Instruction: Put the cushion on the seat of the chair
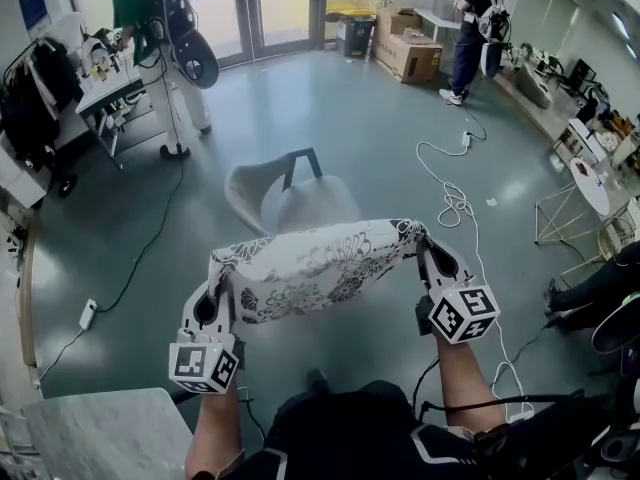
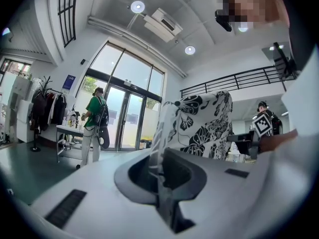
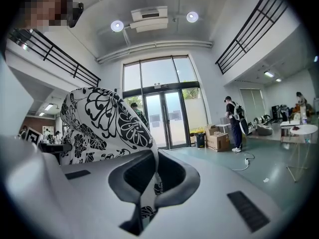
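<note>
The cushion (image 1: 315, 268), white with a black flower print, hangs in the air in front of you. It is stretched sideways between your two hands, above the floor and just short of the chair (image 1: 290, 196), touching neither. You hold it by its two ends so that it stays spread wide. I judge this lets you lay it flat on the seat in one go instead of dropping it bunched.

The left gripper (image 1: 214, 298) has its jaws pinched almost together on the cushion's left edge. Its own view shows a thin fold of the fabric running down the slot between them. The right gripper (image 1: 426, 256) does the same on the right edge, jaws nearly closed with printed cloth caught between them. Both point roughly level toward the chair, so the cushion sags only a little in the middle.

The chair stands just beyond the cushion, pale with a dark frame. What shows of its seat is bare, and the cushion hides the near part.

By count there is one cushion, one chair and two grippers, each with one marker cube. Farther off, two people stand at the far side of the room. One wears green (image 1: 135, 8) and stands by a table, and one wears dark clothes (image 1: 475, 28) near the cardboard boxes (image 1: 405, 53). One white cable (image 1: 455, 203) trails over the floor right of the chair, clear of your path.
</note>
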Tool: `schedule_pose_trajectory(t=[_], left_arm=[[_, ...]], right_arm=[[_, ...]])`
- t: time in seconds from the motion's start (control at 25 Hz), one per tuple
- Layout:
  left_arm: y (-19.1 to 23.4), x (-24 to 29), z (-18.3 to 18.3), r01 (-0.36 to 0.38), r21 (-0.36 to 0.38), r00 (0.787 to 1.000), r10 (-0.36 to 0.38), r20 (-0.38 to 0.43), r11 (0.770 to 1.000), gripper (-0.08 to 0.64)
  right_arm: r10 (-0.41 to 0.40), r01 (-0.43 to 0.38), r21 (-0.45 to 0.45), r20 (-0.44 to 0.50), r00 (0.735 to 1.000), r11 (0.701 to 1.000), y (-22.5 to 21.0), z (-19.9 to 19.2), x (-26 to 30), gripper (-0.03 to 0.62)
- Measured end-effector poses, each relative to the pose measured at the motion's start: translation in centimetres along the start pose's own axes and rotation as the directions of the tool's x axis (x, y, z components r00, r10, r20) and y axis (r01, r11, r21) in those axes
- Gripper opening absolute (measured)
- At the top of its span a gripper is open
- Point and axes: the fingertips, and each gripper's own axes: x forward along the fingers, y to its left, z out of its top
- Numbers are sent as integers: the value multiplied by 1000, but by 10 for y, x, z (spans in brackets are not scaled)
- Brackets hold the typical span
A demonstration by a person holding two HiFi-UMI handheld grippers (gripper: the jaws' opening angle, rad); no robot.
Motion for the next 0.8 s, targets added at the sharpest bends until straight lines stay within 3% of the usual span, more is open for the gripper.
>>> schedule_pose_trajectory(t=[0.36, 0.8], left_arm=[[24, 21, 6, 2, -14, 1000, -2, -4, 1000, 21], [24, 76, -16, -41, -5, 999, 41, -9, 999, 21]], right_arm=[[4, -4, -3, -8, 1000, 1000, 5, 7, 34, 15], [36, -36, 36, 2, 999, 999, -38, -19, 88, 15]])
